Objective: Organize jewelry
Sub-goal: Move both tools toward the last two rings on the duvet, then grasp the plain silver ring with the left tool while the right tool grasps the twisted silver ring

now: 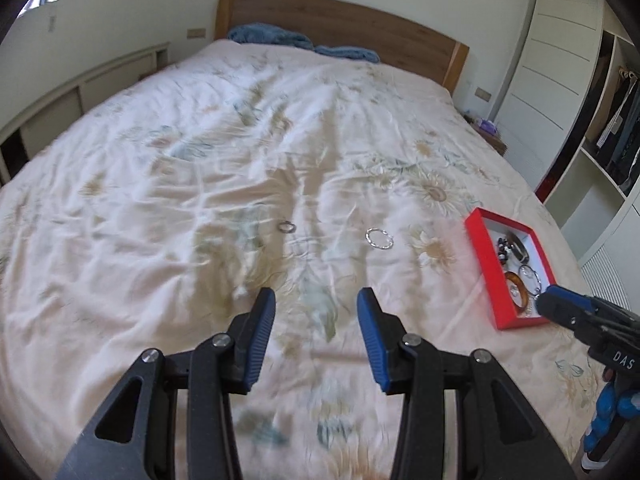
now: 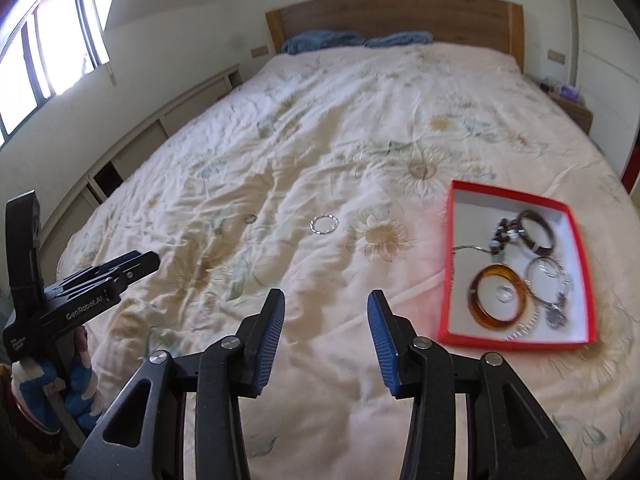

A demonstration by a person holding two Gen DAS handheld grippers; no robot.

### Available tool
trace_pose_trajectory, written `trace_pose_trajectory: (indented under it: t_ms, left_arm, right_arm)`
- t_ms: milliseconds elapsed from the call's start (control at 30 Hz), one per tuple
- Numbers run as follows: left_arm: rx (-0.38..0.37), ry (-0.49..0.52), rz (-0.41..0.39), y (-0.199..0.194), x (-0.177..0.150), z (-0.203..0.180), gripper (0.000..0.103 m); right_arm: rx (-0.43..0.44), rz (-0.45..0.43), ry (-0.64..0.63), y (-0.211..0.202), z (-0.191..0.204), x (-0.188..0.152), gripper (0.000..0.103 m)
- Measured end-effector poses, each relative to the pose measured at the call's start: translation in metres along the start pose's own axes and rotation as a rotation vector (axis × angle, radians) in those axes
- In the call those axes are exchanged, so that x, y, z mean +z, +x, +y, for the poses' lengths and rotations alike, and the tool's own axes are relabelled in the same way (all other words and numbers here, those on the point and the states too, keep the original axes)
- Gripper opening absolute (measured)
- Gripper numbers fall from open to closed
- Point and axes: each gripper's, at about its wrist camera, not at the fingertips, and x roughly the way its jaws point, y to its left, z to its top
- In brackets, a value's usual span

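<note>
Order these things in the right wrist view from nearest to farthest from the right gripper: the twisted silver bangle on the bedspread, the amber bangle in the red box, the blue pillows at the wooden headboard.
From the right gripper:
1. Amber bangle, to the right, inside the red box.
2. Twisted silver bangle, straight ahead on the floral bedspread.
3. Blue pillows, far end, against the wooden headboard.

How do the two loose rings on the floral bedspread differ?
The twisted silver bangle is wider and bright; the small dark ring is smaller and dull. The bangle lies nearer the red box; the ring lies further left. Both lie flat on the bedspread, outside the box.
</note>
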Motion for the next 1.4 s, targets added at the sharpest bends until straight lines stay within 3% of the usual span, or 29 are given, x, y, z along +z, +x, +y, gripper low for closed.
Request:
trace_pose_trajectory:
  t_ms: [333, 567, 767, 900, 1200, 1400]
  left_arm:
    - [-0.001, 0.025, 0.037, 0.11, 0.049, 0.01, 0.04]
    - [0.033, 0.035, 0.063, 0.164, 0.052, 0.028, 0.033]
    - [0.029, 0.039, 0.075, 0.188, 0.048, 0.038, 0.025]
    - [0.023, 0.061, 0.077, 0.195, 0.043, 0.035, 0.02]
    - [-0.002, 0.035, 0.072, 0.199, 0.039, 0.04, 0.019]
    - [-0.005, 0.029, 0.07, 0.201, 0.037, 0.041, 0.02]
  right_arm:
    - [0.061, 0.085, -0.006, 0.101, -0.018, 0.044, 0.038]
    - [0.089, 0.111, -0.011, 0.156, -0.022, 0.063, 0.038]
    - [0.096, 0.121, -0.018, 0.189, -0.024, 0.073, 0.037]
    - [0.093, 0.135, -0.032, 0.208, -0.024, 0.078, 0.031]
    - [0.083, 0.165, -0.068, 0.232, -0.02, 0.081, 0.03]
    - [0.036, 0.196, -0.173, 0.247, -0.006, 0.075, 0.028]
